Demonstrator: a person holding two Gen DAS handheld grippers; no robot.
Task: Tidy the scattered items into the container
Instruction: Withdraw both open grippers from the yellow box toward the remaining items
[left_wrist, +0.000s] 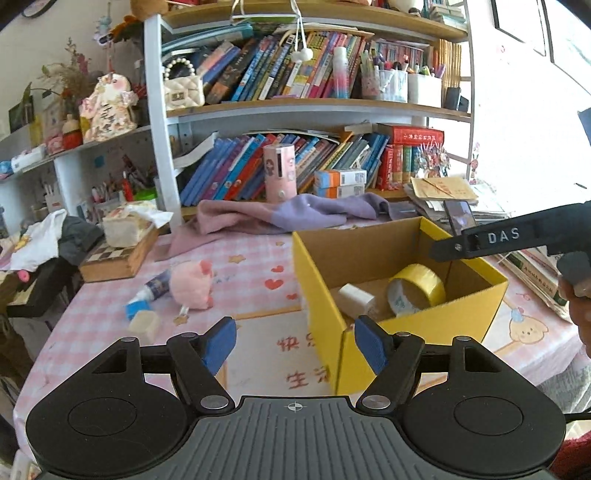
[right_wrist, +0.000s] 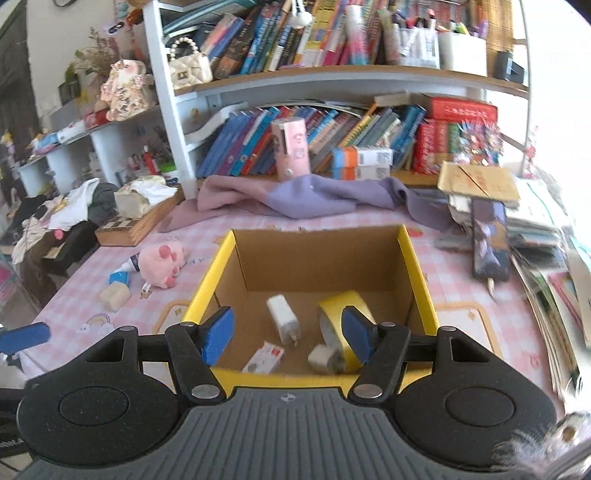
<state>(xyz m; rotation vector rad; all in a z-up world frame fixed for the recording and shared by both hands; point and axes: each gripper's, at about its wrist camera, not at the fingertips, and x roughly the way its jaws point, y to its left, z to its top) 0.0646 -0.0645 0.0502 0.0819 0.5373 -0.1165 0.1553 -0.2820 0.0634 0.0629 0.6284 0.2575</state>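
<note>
A yellow box (right_wrist: 417, 273) with a brown inside is set on the pink checked worktop (right_wrist: 85, 291), open at the top. On its floor a white charger (right_wrist: 282, 319), a roll of yellow tape (right_wrist: 341, 314), a small red-and-white carton (right_wrist: 264, 358) and a pale block (right_wrist: 321, 358) are seen; the block lies just beside the tape, at the near wall.

The right claw (right_wrist: 288, 336) is held above the near edge of the box, its blue pads partly open, and nothing is gripped between them. The left claw (left_wrist: 295, 345) is held near the box's left near corner, its pads likewise apart and empty.

Still outside the box, to its left on the worktop, lie a pink plush (left_wrist: 192, 284), a glue tube (left_wrist: 155, 288) touching it on its left, and an eraser (left_wrist: 144, 325) just nearer. A purple cloth (right_wrist: 306, 199) is spread along the far side, before the bookshelf (right_wrist: 332, 74).
</note>
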